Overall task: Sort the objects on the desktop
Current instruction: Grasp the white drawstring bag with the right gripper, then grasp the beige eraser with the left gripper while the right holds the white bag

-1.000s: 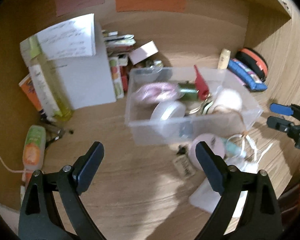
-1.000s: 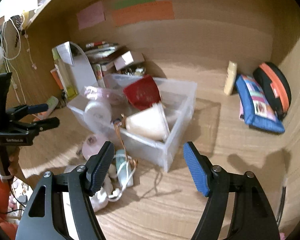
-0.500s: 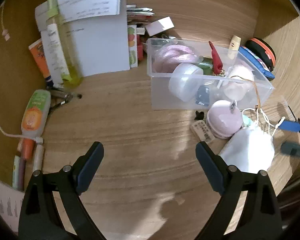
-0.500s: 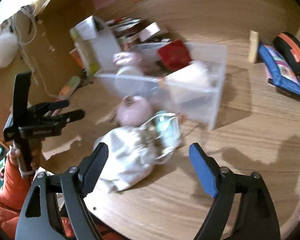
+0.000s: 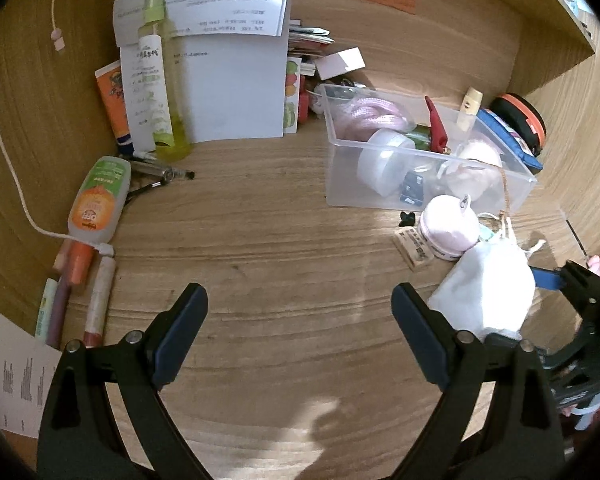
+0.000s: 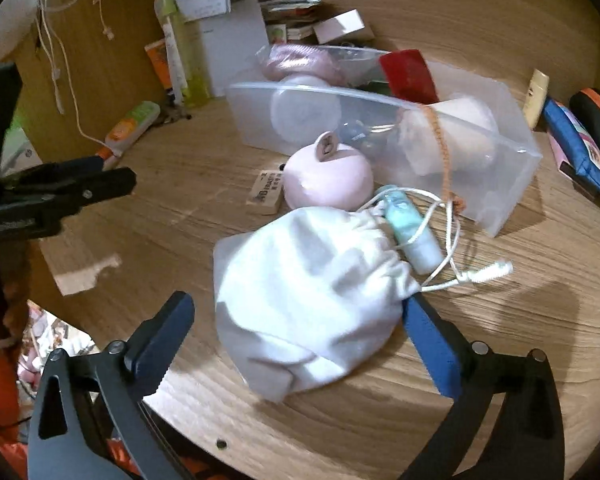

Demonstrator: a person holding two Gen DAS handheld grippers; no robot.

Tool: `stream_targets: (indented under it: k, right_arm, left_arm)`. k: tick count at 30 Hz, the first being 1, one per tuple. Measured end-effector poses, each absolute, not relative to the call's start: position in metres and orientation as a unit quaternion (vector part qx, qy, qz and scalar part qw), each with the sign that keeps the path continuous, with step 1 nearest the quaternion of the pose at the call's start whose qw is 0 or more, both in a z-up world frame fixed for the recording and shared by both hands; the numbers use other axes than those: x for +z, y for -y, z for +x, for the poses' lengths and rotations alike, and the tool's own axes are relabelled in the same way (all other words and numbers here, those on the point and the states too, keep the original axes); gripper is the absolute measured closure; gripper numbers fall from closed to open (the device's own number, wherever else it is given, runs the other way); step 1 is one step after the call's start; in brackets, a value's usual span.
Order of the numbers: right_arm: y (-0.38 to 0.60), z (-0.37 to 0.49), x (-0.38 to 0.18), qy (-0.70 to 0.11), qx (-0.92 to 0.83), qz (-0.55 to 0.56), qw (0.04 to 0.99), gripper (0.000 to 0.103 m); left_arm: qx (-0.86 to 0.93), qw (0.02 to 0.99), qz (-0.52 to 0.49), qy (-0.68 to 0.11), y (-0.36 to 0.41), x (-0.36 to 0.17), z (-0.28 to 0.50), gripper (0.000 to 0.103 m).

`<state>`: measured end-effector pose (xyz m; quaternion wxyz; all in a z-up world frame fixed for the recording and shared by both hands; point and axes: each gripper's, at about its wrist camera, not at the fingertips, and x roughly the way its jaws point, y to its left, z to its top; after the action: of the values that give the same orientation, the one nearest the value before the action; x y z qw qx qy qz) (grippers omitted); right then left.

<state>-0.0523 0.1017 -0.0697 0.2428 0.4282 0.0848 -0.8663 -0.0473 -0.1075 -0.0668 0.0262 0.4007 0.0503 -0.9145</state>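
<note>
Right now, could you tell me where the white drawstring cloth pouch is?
In the right wrist view, the white drawstring cloth pouch lies on the wooden desk between the open right gripper fingers, before the pink round case.

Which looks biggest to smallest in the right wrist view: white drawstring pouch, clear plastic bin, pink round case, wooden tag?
1. clear plastic bin and white drawstring pouch: similar apparent size; the pouch sits nearer the camera, so unranked.
2. pink round case.
3. wooden tag, clearly smallest.
</note>
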Motion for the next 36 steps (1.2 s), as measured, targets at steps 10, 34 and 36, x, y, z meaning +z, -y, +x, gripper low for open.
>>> stream_targets:
  k: [10,34,36]
  right_arm:
    - [-0.123,-0.058,-0.070,-0.056,-0.862,0.428,0.267,0.050]
    - [-0.228,-0.078,-0.031,0.038,-0.894,0.384,0.227,0.061]
    - [-0.230,-0.081,-0.031,0.041,-0.893,0.386,0.229,0.061]
  left_arm:
    - [-0.908,-0.005,0.417,-0.040,0.090,-0.075,-0.064,0.009]
    - [-0.881,-0.098,0.459,0.069,0.026,-0.104,-0.134,0.041]
    - [-0.881,-0.099,0.458,0.071,0.027,-0.103,-0.137,0.052]
